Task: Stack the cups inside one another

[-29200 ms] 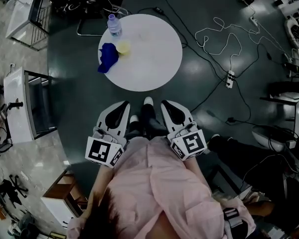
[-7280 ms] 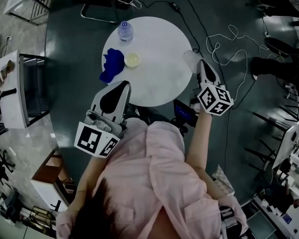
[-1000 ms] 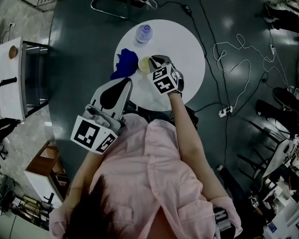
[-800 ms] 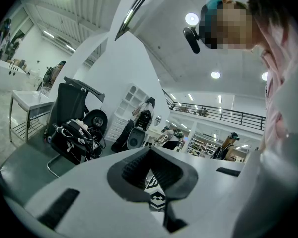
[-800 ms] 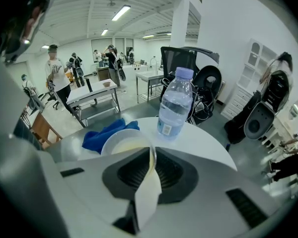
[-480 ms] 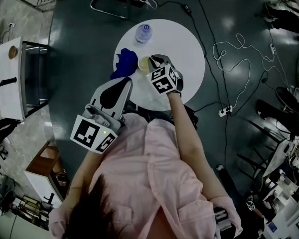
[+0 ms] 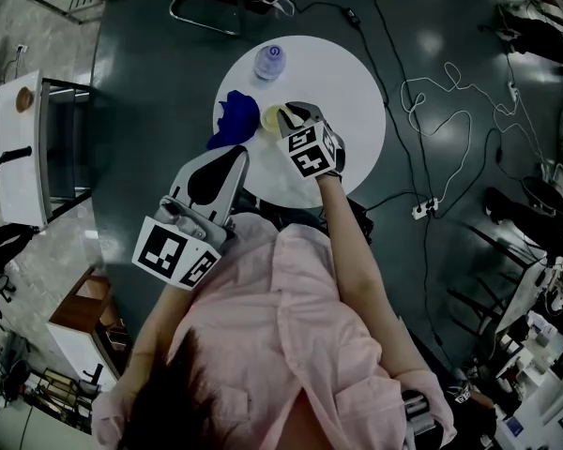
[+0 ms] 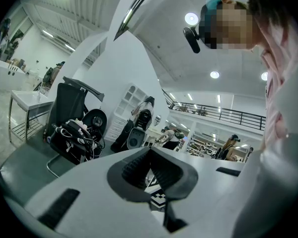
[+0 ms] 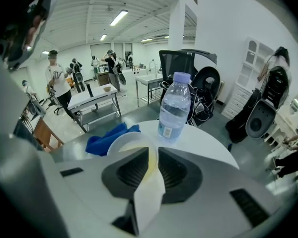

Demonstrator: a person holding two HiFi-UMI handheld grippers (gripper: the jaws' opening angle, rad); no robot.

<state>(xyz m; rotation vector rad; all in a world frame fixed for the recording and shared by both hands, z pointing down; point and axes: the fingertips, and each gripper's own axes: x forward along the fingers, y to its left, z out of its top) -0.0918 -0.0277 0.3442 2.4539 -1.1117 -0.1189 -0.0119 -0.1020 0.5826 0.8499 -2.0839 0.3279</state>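
Note:
My right gripper (image 7: pixel 295 116) (image 9: pixel 153 155) is over the white round table (image 7: pixel 352 101), shut on the wall of a pale cup (image 9: pixel 125 142) whose inside looks yellowish. From the head view the cup (image 7: pixel 271 118) shows as a yellow-white circle just left of the jaws, beside the blue cloth (image 7: pixel 231 126). I cannot tell whether one cup or two nested ones are there. My left gripper (image 7: pixel 213 167) (image 8: pixel 150 168) hangs off the table near the person's body, shut with nothing in it.
A clear water bottle (image 7: pixel 270 62) (image 9: pixel 174 105) stands at the table's far edge behind the cup. The blue cloth (image 9: pixel 109 137) lies left of the cup. Cables and a power strip (image 7: pixel 422 210) trail over the dark floor to the right; a chair (image 7: pixel 227 3) is beyond the table.
Over the last second almost nothing moved. Seven seconds ago my right gripper was at the table's right edge; it now sits at the cup by the cloth.

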